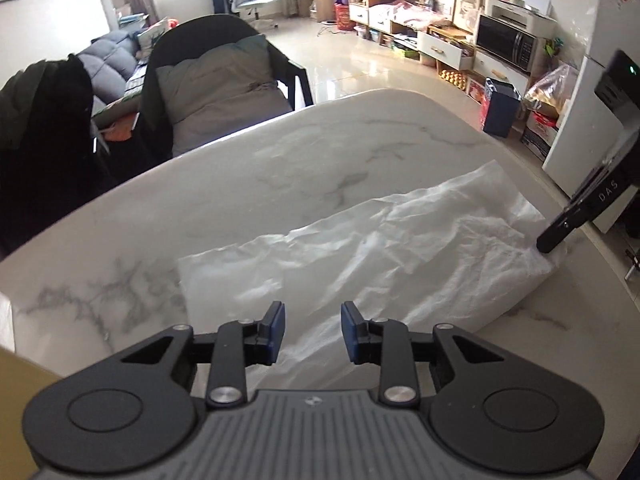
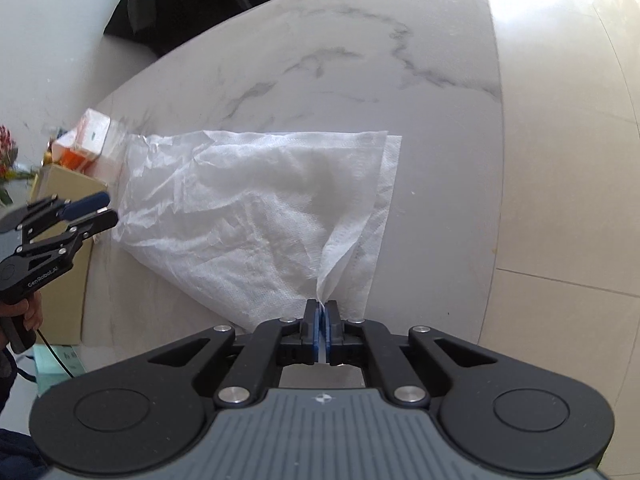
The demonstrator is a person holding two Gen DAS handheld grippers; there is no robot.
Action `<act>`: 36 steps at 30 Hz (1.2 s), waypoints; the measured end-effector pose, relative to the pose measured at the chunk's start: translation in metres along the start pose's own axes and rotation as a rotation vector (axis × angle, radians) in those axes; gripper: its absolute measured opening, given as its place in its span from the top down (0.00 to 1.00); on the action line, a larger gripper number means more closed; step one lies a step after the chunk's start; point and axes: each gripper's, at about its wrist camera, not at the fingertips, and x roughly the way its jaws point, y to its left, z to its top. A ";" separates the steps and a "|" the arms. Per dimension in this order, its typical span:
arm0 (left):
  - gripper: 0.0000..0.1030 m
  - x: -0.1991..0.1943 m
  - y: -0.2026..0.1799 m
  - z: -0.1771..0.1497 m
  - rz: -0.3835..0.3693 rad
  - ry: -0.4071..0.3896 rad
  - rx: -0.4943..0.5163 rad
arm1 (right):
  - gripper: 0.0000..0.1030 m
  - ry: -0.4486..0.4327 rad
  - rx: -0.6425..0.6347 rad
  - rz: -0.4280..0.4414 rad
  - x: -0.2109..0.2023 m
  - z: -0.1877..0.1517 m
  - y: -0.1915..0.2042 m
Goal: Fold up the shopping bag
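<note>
A white, crumpled shopping bag (image 1: 380, 256) lies flat on the marble table (image 1: 248, 184), folded into a long band. My left gripper (image 1: 313, 332) hovers over the bag's near end with its blue pads (image 1: 276, 334) apart and nothing pressed between them. In the right wrist view the left gripper (image 2: 106, 209) sits at the left end of the bag (image 2: 248, 208), jaws parted. My right gripper (image 2: 321, 312) is shut on a pinched-up fold of the bag's near edge, lifting it into a small peak. From the left wrist view the right gripper (image 1: 548, 245) shows at the bag's far right corner.
A black chair with a grey cushion (image 1: 220, 88) stands at the table's far side. An orange-and-white packet (image 2: 90, 144) and a cardboard box (image 2: 64, 216) sit past the bag's left end. The table's rounded edge (image 2: 498, 160) drops to a tiled floor on the right.
</note>
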 end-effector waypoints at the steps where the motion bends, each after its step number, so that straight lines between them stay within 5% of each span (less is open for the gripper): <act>1: 0.70 0.006 -0.006 0.001 0.000 0.001 0.017 | 0.95 0.003 -0.002 -0.004 0.002 0.002 0.001; 24: 0.68 0.024 0.005 -0.027 0.078 0.045 -0.093 | 0.93 -0.053 -0.164 -0.148 0.000 0.003 0.028; 36: 0.56 0.021 0.012 -0.036 0.110 0.019 -0.200 | 0.83 -0.202 -0.258 -0.321 -0.010 -0.015 0.038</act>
